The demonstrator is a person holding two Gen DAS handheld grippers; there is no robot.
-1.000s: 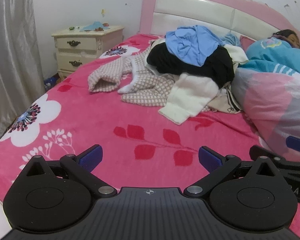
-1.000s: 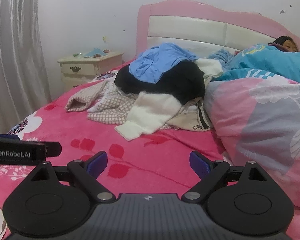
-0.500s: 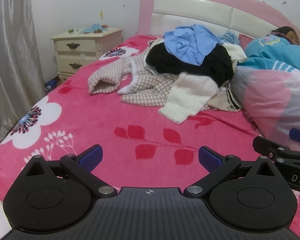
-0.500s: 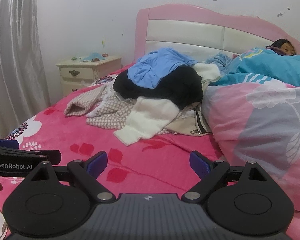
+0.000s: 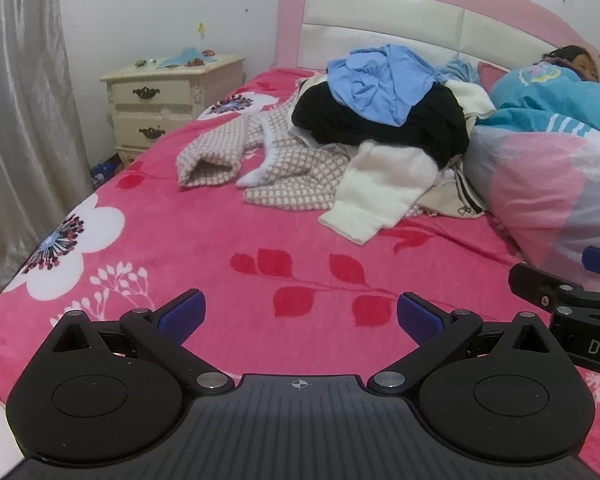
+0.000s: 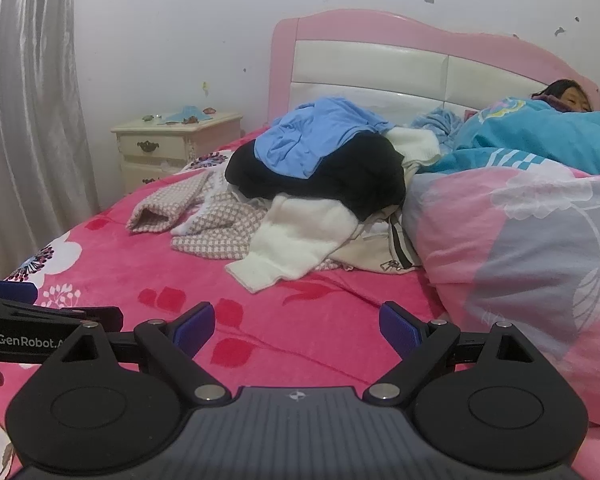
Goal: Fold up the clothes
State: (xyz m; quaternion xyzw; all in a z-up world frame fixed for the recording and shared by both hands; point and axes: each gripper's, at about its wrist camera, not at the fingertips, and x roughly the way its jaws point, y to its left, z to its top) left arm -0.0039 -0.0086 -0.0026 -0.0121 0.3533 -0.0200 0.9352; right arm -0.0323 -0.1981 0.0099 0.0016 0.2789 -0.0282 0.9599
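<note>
A heap of clothes lies near the head of the bed: a blue garment (image 5: pixel 380 80) on top of a black one (image 5: pixel 384 124), a white sweater (image 5: pixel 380 192) in front, and a pink checked garment (image 5: pixel 292 168) spread to the left. The same heap shows in the right wrist view, with the blue garment (image 6: pixel 316 136) and the white sweater (image 6: pixel 296 244). My left gripper (image 5: pixel 300 316) is open and empty, low over the pink bedspread (image 5: pixel 204 248), well short of the heap. My right gripper (image 6: pixel 296 326) is open and empty, beside it on the right.
A person (image 5: pixel 556 92) sleeps under a teal blanket at the right. A pink and grey duvet (image 6: pixel 532 248) bulges along the right side. A cream nightstand (image 5: pixel 168 100) and a grey curtain (image 5: pixel 20 120) stand at the left. The pink headboard (image 5: pixel 420 20) is behind.
Both grippers have moved a little forward toward the clothes heap, which looks slightly larger. Both jaws stay open and nothing has been taken hold of.
</note>
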